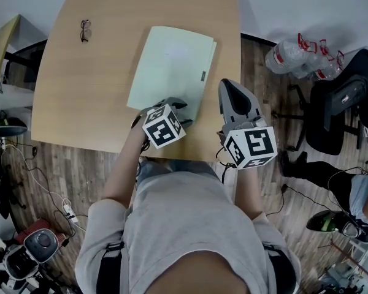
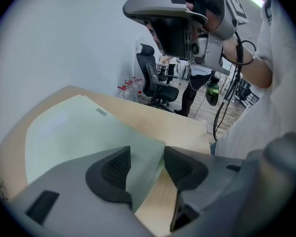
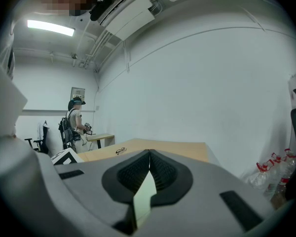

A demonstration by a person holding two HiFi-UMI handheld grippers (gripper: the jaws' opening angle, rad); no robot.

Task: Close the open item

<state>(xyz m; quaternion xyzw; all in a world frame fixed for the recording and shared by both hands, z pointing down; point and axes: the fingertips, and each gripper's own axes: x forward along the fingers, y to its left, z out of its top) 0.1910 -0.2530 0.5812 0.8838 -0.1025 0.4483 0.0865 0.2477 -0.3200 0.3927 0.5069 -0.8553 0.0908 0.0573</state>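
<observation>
A pale green folder (image 1: 172, 66) lies flat and closed on the wooden table (image 1: 80, 103). My left gripper (image 1: 181, 114) is at the folder's near right corner. In the left gripper view the jaws of the left gripper (image 2: 147, 154) stand open, with that corner of the folder (image 2: 79, 132) lying between them and the pads off it. My right gripper (image 1: 230, 86) hovers over the table's near right edge, to the right of the folder. The right gripper (image 3: 149, 154) is shut, tips touching, with nothing held.
A pair of eyeglasses (image 1: 85, 30) lies at the table's far left. Plastic bottles (image 1: 294, 54) and a black office chair (image 1: 340, 103) stand on the floor to the right. A person (image 3: 75, 122) stands far off by another desk.
</observation>
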